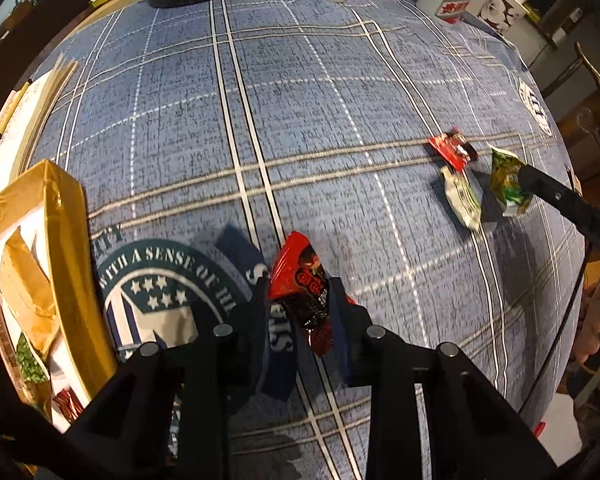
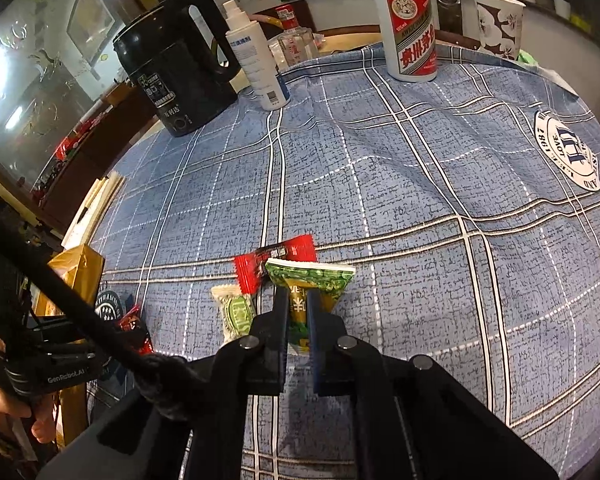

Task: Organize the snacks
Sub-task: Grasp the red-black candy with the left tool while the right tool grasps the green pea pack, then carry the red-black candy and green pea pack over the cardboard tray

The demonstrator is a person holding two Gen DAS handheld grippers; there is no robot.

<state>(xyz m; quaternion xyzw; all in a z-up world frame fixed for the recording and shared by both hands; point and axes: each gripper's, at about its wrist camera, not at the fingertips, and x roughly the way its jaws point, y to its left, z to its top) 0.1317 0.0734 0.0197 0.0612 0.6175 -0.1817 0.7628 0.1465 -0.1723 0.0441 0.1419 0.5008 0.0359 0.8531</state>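
You get dim, warm indoor light; glare on the gold box (image 1: 60, 216) at 9 o'clock, motion blur on the tablecloth (image 1: 300, 120), heavy fisheye bending and dark corners.

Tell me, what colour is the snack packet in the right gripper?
Green and gold snack packet, clearest in the right wrist view.
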